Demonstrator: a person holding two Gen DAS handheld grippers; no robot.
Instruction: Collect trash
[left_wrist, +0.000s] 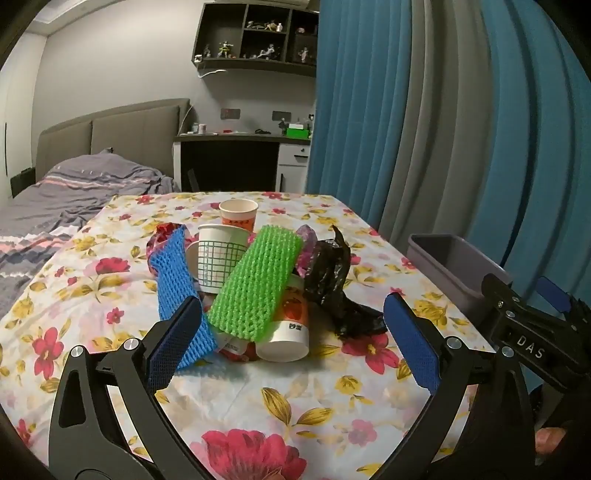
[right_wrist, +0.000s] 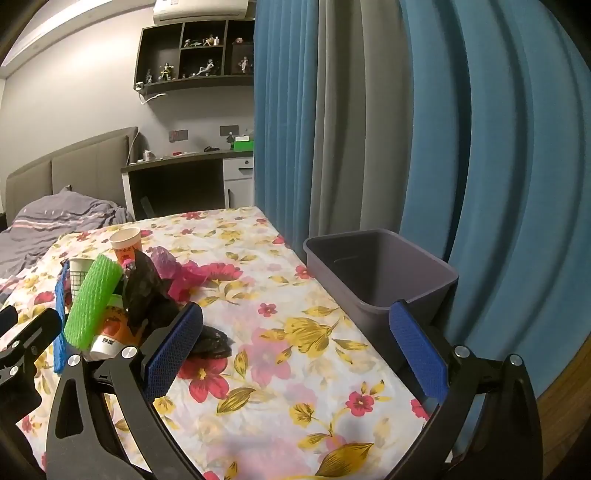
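— Both grippers are spread wide and carry nothing, so I'd say the collecting hasn't begun. From the left wrist view: the left gripper (left_wrist: 291, 345) hangs just short of the trash pile (left_wrist: 251, 280) in the middle of the table (left_wrist: 369, 424) — a green foam net (left_wrist: 255, 284) lying over a tipped paper cup (left_wrist: 286, 336), a blue foam net (left_wrist: 177, 280) beside it, a grid-printed cup (left_wrist: 218, 258), an upright cup (left_wrist: 238, 214) behind, and a black plastic bag (left_wrist: 332, 273) to the right.

— And the bin?

— Grey bin (left_wrist: 454, 269) at the table's right edge, well apart from the pile. From the right wrist view the right gripper (right_wrist: 295, 347) is released too, over bare cloth between the pile (right_wrist: 122, 295) and the bin (right_wrist: 376, 273), which looks empty.

— So what next?

— My guess: the left one eases forward and closes on the green net (right_wrist: 94, 299), the topmost piece — gently, or the cups beneath roll away. Then across to the bin.
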